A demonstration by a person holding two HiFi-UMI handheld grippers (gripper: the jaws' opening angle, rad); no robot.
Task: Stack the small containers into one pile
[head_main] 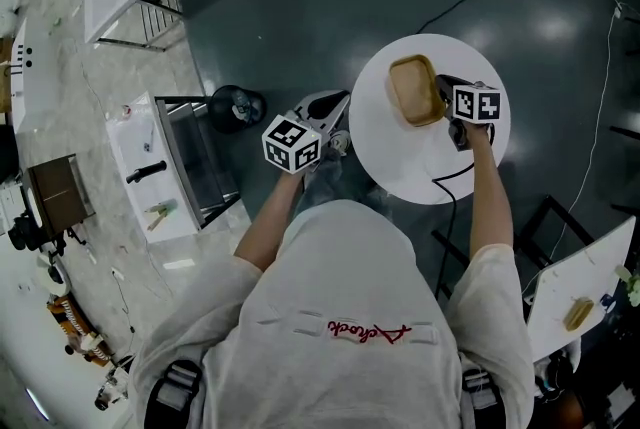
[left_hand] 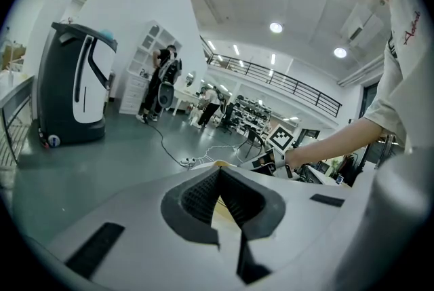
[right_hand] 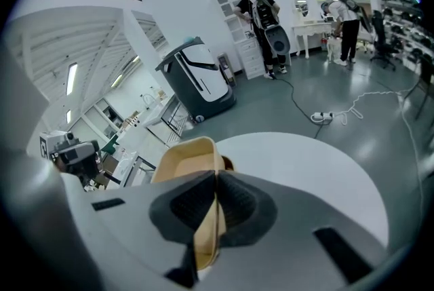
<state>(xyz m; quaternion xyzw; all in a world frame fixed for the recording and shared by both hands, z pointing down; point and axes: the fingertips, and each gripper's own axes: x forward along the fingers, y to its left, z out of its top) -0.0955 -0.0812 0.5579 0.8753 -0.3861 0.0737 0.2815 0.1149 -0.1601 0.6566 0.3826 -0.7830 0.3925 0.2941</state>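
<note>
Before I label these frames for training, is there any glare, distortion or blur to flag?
Head view: sharp, with lamp glare on the dark floor. Both gripper views: strong fisheye bending, black corners. Left gripper view: ceiling lights blown out.

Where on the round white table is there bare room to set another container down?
The table is bare across its near half, between the tan container and the person, and along its far rim. It is crowded mid-table, where the right gripper pinches the container's wall.
</note>
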